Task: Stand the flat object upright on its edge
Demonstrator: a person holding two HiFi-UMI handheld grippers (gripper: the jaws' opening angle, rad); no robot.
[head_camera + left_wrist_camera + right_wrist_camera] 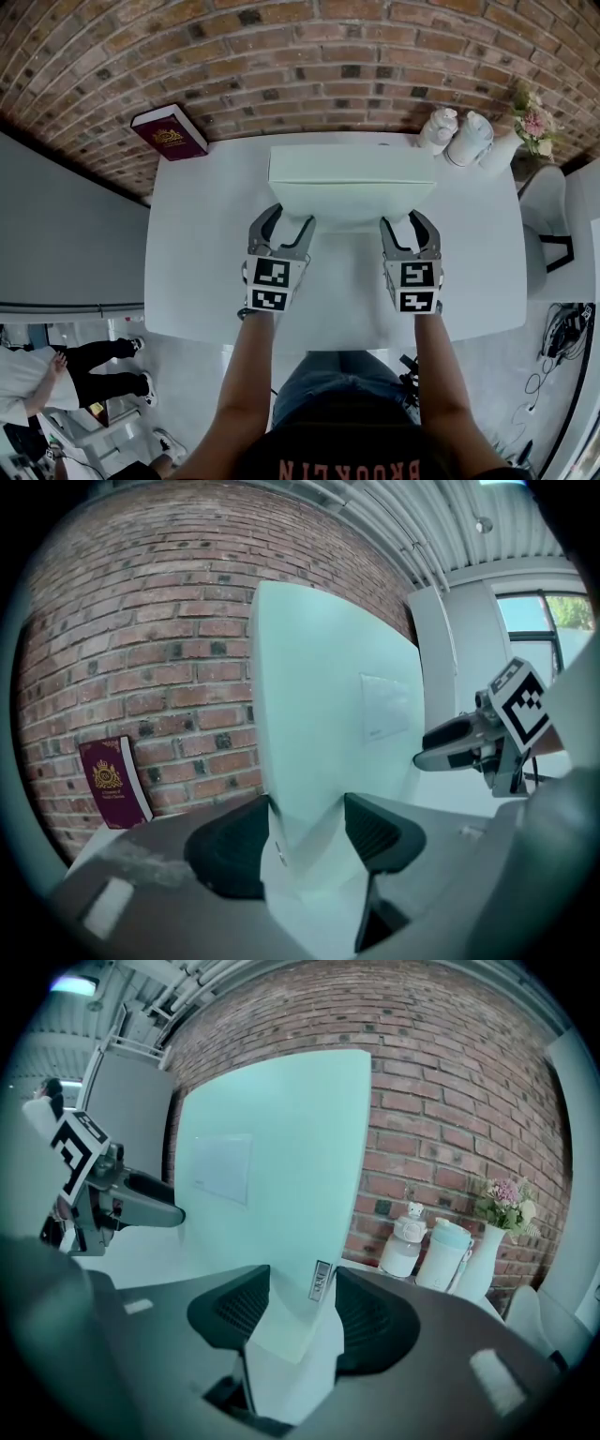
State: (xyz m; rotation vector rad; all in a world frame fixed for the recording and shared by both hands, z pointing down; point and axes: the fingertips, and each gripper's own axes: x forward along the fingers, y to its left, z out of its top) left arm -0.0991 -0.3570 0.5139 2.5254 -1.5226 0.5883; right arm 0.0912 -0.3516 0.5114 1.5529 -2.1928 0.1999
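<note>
The left gripper (286,217) and the right gripper (410,220) each pinch a lower corner of the panel (352,178). In the left gripper view (305,841) and the right gripper view (295,1321), the pale slab fills the gap between the dark pads and rises straight up. The panel stands at the centre of the head view, broad face toward the person, over the white surface (216,262). I cannot tell whether its lower edge is fully seated there.

The main risk, as I judge it, is letting go too soon. If the edge is not flat on the surface, or the panel leans, it should tip over, either toward the brick wall at the top of the frame or back toward the person. If one gripper lets go before the other, the panel could twist about the held corner. The smooth surface may also let the thin edge skid. A fall toward the upper right could reach the bottles (457,134) and the vase (511,150) near that corner. The book (171,131) at upper left stands well apart.
</note>
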